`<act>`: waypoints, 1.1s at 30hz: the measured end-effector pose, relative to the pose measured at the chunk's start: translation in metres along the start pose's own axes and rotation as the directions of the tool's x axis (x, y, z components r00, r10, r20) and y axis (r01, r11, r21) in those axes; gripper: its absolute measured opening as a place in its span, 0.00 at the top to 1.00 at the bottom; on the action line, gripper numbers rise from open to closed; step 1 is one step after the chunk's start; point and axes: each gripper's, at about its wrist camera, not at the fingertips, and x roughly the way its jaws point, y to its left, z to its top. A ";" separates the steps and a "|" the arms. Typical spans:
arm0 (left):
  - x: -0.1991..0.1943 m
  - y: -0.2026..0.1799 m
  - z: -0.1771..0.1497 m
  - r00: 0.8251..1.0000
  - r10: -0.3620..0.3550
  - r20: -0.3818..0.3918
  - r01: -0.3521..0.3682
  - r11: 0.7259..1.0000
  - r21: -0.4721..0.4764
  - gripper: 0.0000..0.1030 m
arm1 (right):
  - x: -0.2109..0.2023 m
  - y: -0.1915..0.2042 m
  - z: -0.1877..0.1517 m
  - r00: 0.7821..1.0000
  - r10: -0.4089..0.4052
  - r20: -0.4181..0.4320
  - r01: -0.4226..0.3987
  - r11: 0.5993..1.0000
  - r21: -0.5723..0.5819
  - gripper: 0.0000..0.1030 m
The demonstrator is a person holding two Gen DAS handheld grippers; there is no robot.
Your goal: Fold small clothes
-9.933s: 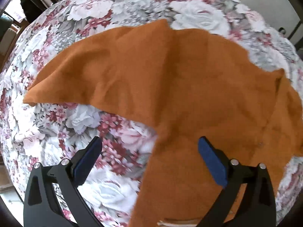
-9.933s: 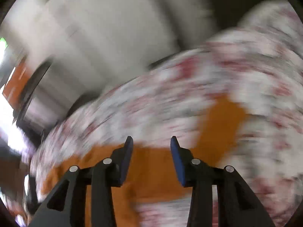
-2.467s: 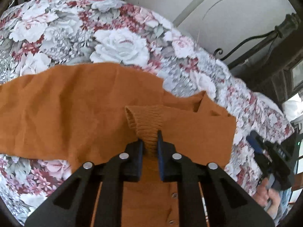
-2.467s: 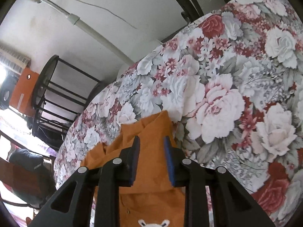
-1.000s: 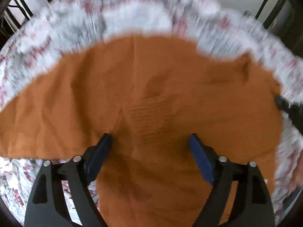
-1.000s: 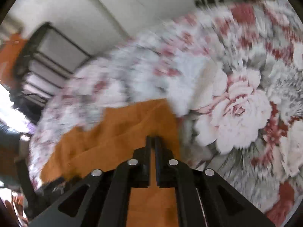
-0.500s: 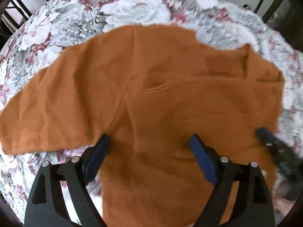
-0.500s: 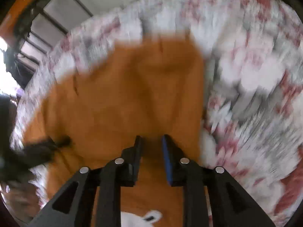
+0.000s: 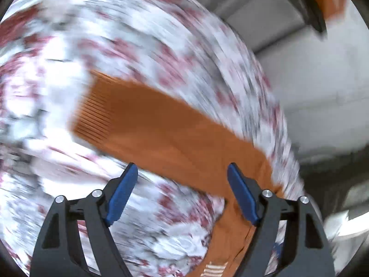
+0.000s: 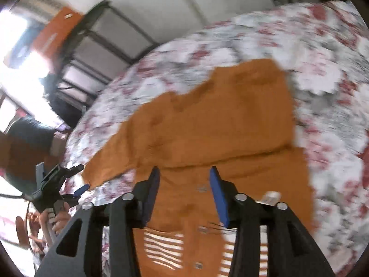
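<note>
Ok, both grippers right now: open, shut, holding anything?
Left gripper: open, empty, over the sleeve.
Right gripper: jaws just opening, empty, above the cardigan.

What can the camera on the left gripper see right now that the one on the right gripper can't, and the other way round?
Only the left wrist view shows the ribbed cuff of the outstretched sleeve up close. Only the right wrist view shows the buttons, the striped patch, a black rack and the hand holding the left gripper. Both show the orange cardigan on the floral cloth, with open jaws.
</note>
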 end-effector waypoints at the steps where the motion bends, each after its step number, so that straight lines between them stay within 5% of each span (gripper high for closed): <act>1: -0.005 0.011 0.005 1.000 0.002 0.018 -0.002 1.000 -0.016 0.27 | 0.013 0.012 0.001 0.999 0.013 -0.037 -0.013 1.000 0.000 0.54; 4: -0.012 0.034 0.021 0.998 0.042 0.041 -0.042 0.999 0.006 0.30 | 0.015 0.024 0.003 0.995 0.076 -0.063 -0.077 0.997 -0.009 0.52; 9: -0.003 0.057 0.036 0.997 0.071 0.001 -0.071 0.997 0.016 0.30 | 0.018 0.020 0.001 0.998 0.018 -0.059 -0.020 0.999 -0.034 0.50; 22: 0.015 0.052 0.027 0.985 0.167 0.042 -0.171 0.978 0.117 0.31 | 0.029 0.015 0.002 0.997 0.018 -0.074 -0.019 1.000 -0.010 0.50; 29: 0.021 0.061 0.035 0.986 0.155 0.056 -0.160 0.982 0.097 0.30 | 0.023 0.019 0.004 0.998 0.028 -0.062 -0.030 0.999 -0.027 0.50; 32: 0.021 0.048 0.030 0.976 0.208 0.072 -0.217 0.962 0.164 0.46 | 0.020 0.021 0.005 0.998 0.026 -0.053 -0.028 0.999 -0.038 0.50; 33: 0.022 0.042 0.028 0.972 0.222 0.077 -0.233 0.952 0.199 0.66 | 0.018 0.021 0.005 0.998 0.026 -0.050 -0.028 0.999 -0.038 0.50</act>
